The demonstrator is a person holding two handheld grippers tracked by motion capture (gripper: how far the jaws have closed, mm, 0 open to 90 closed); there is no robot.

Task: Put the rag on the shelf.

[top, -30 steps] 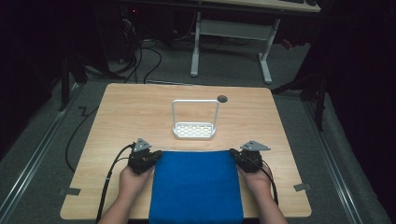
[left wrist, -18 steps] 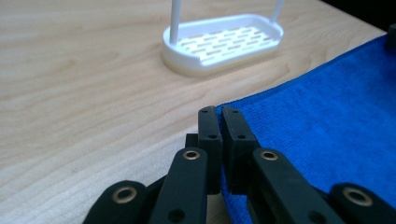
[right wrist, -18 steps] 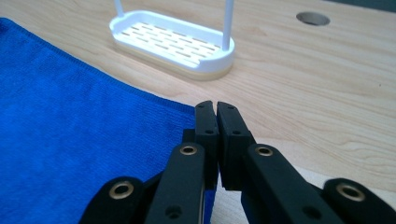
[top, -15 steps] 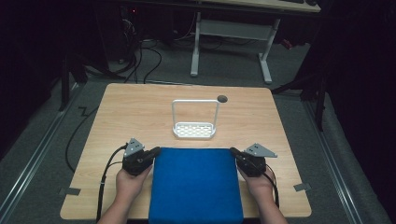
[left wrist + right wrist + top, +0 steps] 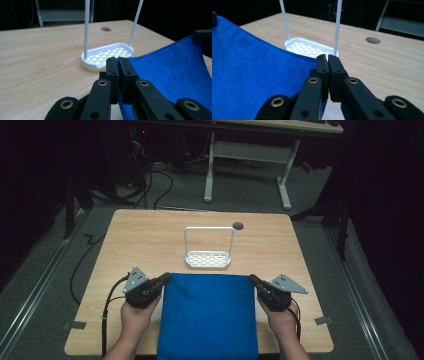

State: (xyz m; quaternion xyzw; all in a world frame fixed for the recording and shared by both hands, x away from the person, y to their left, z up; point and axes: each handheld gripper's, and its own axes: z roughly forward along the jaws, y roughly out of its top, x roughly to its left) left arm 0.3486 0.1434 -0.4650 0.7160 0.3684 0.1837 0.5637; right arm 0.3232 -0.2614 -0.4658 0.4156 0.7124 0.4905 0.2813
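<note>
Blue cloth (image 5: 209,315) in hand. Gripped it at its far left corner with the left hand-held gripper (image 5: 167,278), jaws clenched tight on the hem, and likewise at its far right corner with the right hand-held gripper (image 5: 252,279). Kept it stretched flat and taut between the two, over the near half of the worktop (image 5: 150,235), with its near end hanging past the front edge. Had raised both corners over the last second, so that the far hem stood clear of the wood and looked wider from above than a moment before. Left the white rack (image 5: 208,259) untouched just beyond that hem, upright on its slotted base. Judged from this that the pick-up was done and the carrying begun: probably towards draping the cloth over the rack's tall hoop, which called for more height yet.
</note>
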